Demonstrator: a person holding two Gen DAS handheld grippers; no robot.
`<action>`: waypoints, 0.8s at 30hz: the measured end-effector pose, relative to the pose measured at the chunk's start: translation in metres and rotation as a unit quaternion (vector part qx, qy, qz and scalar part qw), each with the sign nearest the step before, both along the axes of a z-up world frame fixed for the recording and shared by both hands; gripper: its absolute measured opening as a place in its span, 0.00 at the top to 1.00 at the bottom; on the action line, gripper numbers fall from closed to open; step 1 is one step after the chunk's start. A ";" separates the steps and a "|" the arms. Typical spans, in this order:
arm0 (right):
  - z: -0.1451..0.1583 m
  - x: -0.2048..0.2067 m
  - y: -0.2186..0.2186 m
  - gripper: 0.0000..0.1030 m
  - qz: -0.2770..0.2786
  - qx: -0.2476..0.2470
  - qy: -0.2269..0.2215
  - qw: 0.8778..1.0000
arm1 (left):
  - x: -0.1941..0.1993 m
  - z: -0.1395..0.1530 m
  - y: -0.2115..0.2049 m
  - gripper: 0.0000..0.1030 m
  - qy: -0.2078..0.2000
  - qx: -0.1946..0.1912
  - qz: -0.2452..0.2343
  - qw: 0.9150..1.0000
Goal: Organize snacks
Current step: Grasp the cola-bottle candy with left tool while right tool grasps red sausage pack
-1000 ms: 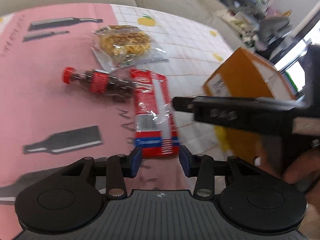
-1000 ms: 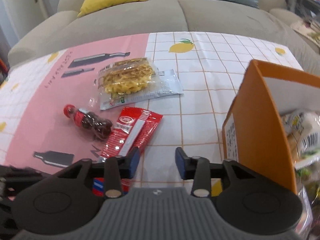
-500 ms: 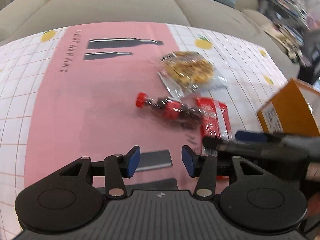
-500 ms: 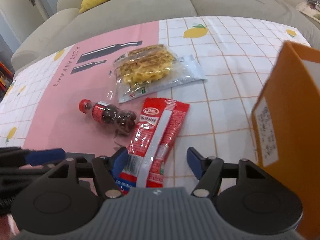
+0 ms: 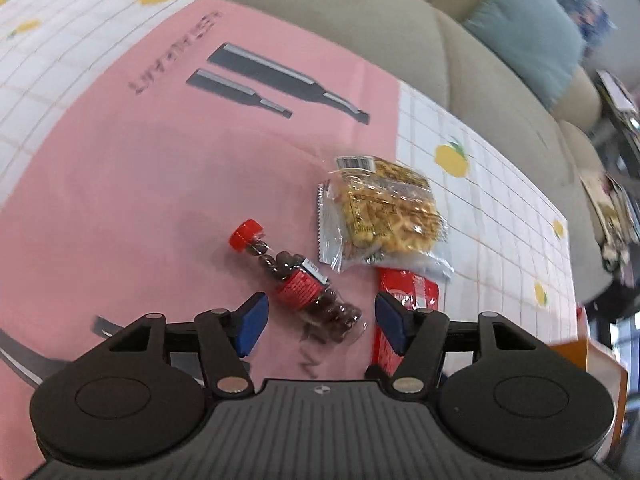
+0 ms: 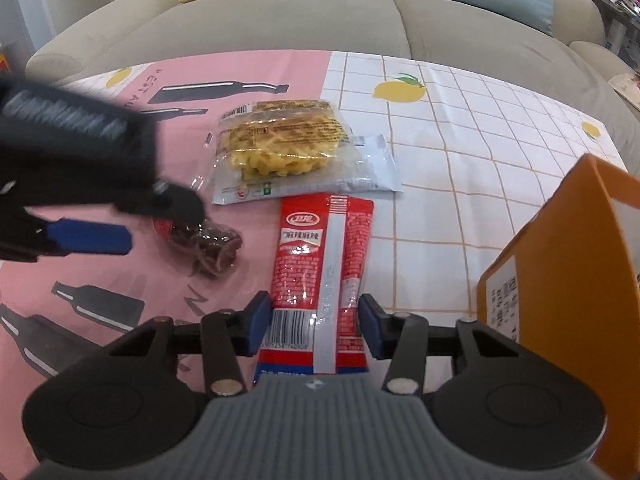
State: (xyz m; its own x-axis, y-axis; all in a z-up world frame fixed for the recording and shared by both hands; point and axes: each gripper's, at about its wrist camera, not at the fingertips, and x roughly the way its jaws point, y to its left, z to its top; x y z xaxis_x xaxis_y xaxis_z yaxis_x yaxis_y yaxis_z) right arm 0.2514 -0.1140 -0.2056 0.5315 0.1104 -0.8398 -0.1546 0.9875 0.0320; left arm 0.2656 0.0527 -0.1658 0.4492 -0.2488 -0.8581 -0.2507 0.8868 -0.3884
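Left gripper [image 5: 318, 326]: jaws opening, straddling the lower half of the small red-capped bottle [image 5: 298, 286], pads not touching; probably lining up a pick. Bottle lies on the tablecloth's [image 6: 460, 184] pink panel, label unreadable.

Noodle pack [image 6: 296, 152] sits mid-cloth, print illegible.

Right gripper [image 6: 310, 324]: jaws closing around the red packet [image 6: 320, 264]; contact cannot be confirmed. White Chinese characters, unread.

Orange box [image 6: 560, 292] at the right edge, likely the destination.

Both tongs angled downward, jaws in motion.
Left tongs [image 5: 318, 322] jaws opening, pads clear of contact; right tongs [image 6: 313, 322] jaws closing.
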 end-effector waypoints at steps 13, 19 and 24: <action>-0.003 0.001 0.002 0.50 0.008 -0.010 -0.002 1.000 | 0.006 -0.007 -0.010 0.64 0.034 0.086 -0.012 0.996; -0.002 -0.006 0.003 0.56 0.006 -0.012 -0.006 1.000 | -0.015 -0.005 -0.005 0.69 0.024 0.148 -0.075 0.986; -0.001 -0.020 0.002 0.65 0.010 -0.004 -0.004 1.000 | -0.043 -0.006 0.003 0.69 0.005 0.176 -0.120 0.977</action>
State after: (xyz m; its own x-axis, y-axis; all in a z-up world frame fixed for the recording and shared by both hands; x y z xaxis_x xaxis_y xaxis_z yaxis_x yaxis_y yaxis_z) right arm 0.2314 -0.1124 -0.2062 0.5363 0.1144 -0.8363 -0.1742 0.9844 0.0229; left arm 0.2225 0.0560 -0.1715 0.4047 -0.0352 -0.9138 -0.0220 0.9986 -0.0482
